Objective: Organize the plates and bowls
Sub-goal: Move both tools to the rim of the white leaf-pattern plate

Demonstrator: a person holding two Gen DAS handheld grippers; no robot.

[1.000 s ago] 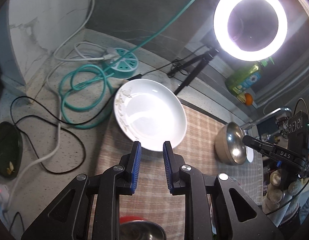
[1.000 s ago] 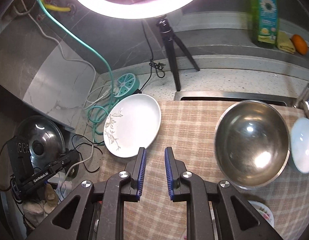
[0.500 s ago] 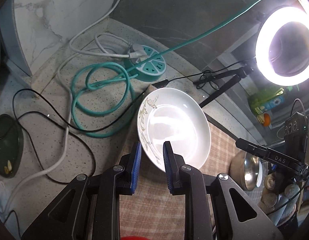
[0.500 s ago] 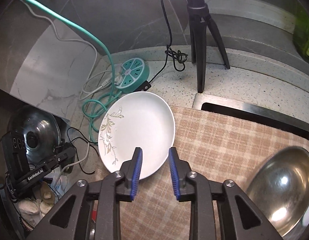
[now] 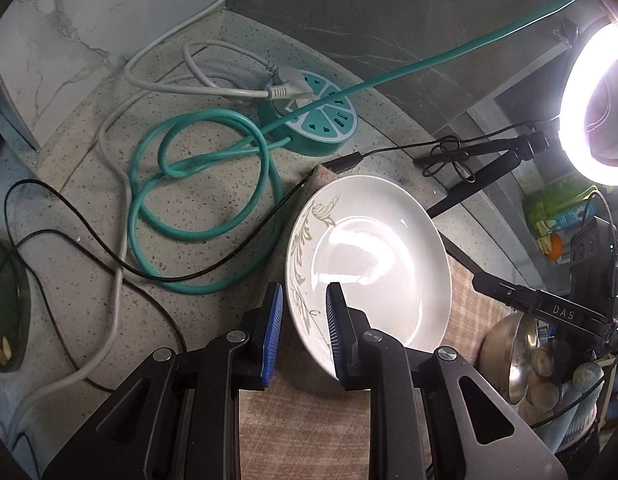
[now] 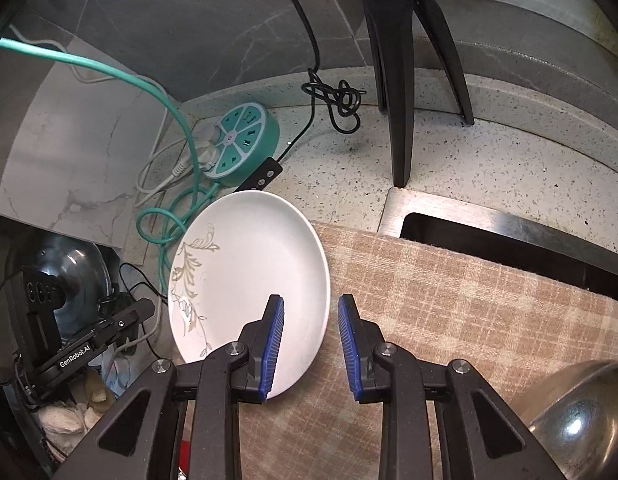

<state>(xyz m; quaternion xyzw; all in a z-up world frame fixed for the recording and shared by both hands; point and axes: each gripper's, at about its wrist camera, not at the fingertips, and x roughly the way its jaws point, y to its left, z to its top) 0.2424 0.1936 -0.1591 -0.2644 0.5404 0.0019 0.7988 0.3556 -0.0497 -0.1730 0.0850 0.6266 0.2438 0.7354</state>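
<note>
A white plate (image 5: pixel 373 264) with a leaf pattern on its left side lies at the left end of a checked cloth mat (image 5: pixel 305 432). My left gripper (image 5: pixel 304 292) stands open with a narrow gap. Its blue pads straddle the plate's patterned left rim without visibly pressing on it. In the right wrist view the plate (image 6: pixel 249 272) sits low and left. My right gripper (image 6: pixel 311 304) is open a little wider, and the plate's right rim lies between its pads. A steel bowl (image 6: pixel 581 420) rests on the mat (image 6: pixel 449 292) at the right.
A teal power strip (image 5: pixel 309 116) and coiled teal cable (image 5: pixel 205 208) lie on the speckled counter just beyond the plate, with black and white cords. A black tripod (image 6: pixel 401 80) and ring light (image 5: pixel 597 108) stand behind. A sink slot (image 6: pixel 509 240) borders the mat.
Both grippers have come down and closed in on the plate, the left one to its left rim, the right one to its right rim. The right jaws have widened slightly.
</note>
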